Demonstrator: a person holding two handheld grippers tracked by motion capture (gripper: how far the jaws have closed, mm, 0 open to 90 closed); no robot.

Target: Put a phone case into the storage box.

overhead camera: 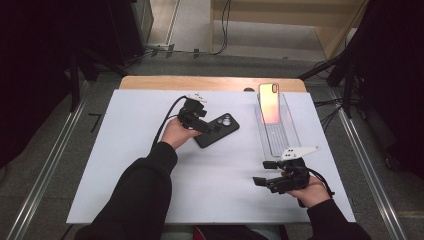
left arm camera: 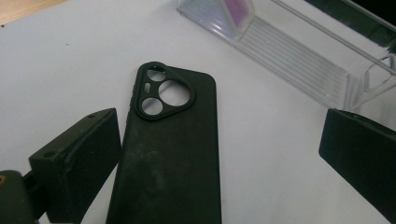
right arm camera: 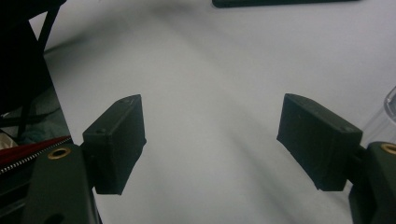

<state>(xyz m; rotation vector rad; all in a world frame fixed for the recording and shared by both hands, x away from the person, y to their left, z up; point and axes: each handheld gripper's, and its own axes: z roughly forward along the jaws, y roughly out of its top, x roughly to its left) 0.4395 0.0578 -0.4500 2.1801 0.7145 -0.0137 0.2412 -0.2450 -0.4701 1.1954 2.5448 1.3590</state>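
Observation:
A black phone case (overhead camera: 220, 129) (left arm camera: 173, 154) lies back up on the white board, its camera cut-out toward the far right. My left gripper (overhead camera: 212, 127) (left arm camera: 223, 128) is open over the case's near end. One jaw stands by the case's edge and the other well clear of it. A phone with a shiny pink-orange back (overhead camera: 269, 102) (left arm camera: 236, 11) leans in a clear ribbed stand (overhead camera: 280, 135) (left arm camera: 299, 60). My right gripper (overhead camera: 264, 173) (right arm camera: 210, 126) stays low near the stand's front end, open, with bare board between its jaws.
The white board (overhead camera: 125, 165) covers a wooden table, whose far edge (overhead camera: 210, 82) shows behind it. Metal rails run along both sides. Cables trail on the floor beyond the table and at the right.

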